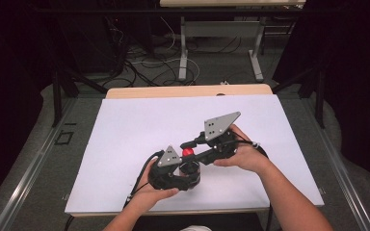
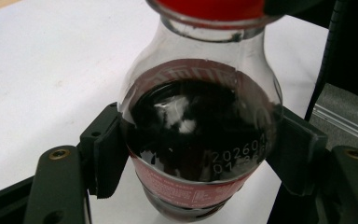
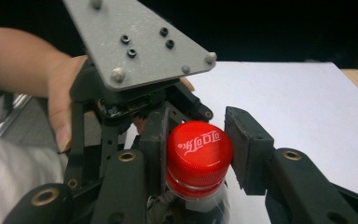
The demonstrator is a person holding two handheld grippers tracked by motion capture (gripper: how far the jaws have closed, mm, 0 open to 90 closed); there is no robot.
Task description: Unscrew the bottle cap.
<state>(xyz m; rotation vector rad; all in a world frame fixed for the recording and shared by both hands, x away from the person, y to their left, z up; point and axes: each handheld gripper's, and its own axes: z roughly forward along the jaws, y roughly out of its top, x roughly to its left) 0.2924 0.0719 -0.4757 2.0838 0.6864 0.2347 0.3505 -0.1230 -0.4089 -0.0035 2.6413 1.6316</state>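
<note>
Left gripper (image 2: 196, 154) clamped on body of a clear bottle (image 2: 200, 135) of dark liquid, jaws pressed to both sides, bottle upright near the front middle of the white sheet (image 1: 125, 130). Right gripper (image 3: 193, 149) closed around the red cap (image 3: 198, 151), pads touching both sides. Left hand (image 1: 147, 192) and right hand (image 1: 243, 156) hold the grippers.

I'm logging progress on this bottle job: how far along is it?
Done: the left tongs are clamped on the bottle, steadying its body on the white sheet. In hand: the right tongs sit around the red cap, touching or nearly so. Left: the cap is still on, so any opening remains.
</note>
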